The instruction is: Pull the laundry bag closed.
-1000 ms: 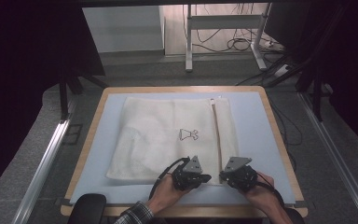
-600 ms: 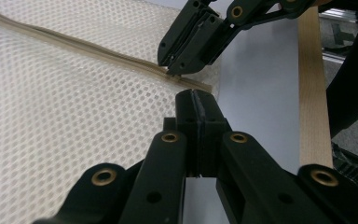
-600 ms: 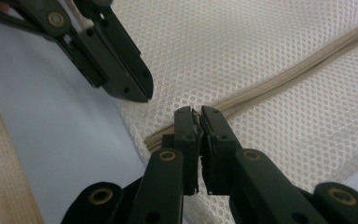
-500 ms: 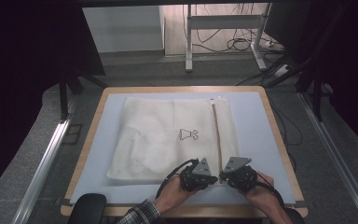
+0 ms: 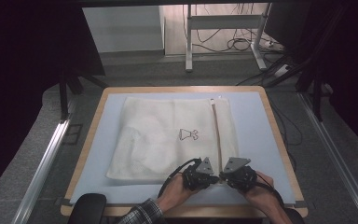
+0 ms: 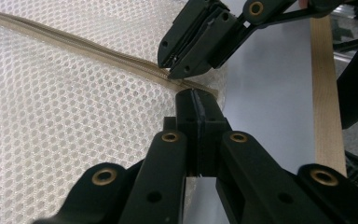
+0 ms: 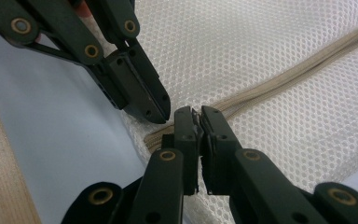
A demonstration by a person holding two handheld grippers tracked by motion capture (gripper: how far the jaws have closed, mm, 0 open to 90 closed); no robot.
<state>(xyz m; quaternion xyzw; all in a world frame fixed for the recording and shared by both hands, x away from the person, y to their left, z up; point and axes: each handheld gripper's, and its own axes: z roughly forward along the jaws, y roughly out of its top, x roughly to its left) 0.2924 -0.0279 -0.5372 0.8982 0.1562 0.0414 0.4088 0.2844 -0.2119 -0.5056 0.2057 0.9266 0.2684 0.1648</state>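
High view: a white mesh bag (image 5: 168, 135) lies flat on the blue mat (image 5: 256, 126) of the table (image 5: 279, 135), its beige zipper (image 5: 217, 130) running from the far edge to the near edge on the bag's right side. Both grippers meet at the near end of that zipper. In the left gripper view the left gripper (image 6: 196, 100) is clenched, its tips on the bag's corner at the zipper end; whether fabric is caught between the pads I cannot tell. In the right gripper view the right gripper (image 7: 197, 114) is clamped too, a small pale bit between its tips, probably the zipper pull or tape, though too small to be sure.

The step looks like opening the zipper. To do it well, one gripper should pin the bag's corner flat and firm, while the other draws the pull straight along the zipper line, low to the mat, so the mesh does not bunch or lift.

Against the picture of a second ago, the left gripper has edged toward the right one; their tips now nearly touch. The bag lies as it did
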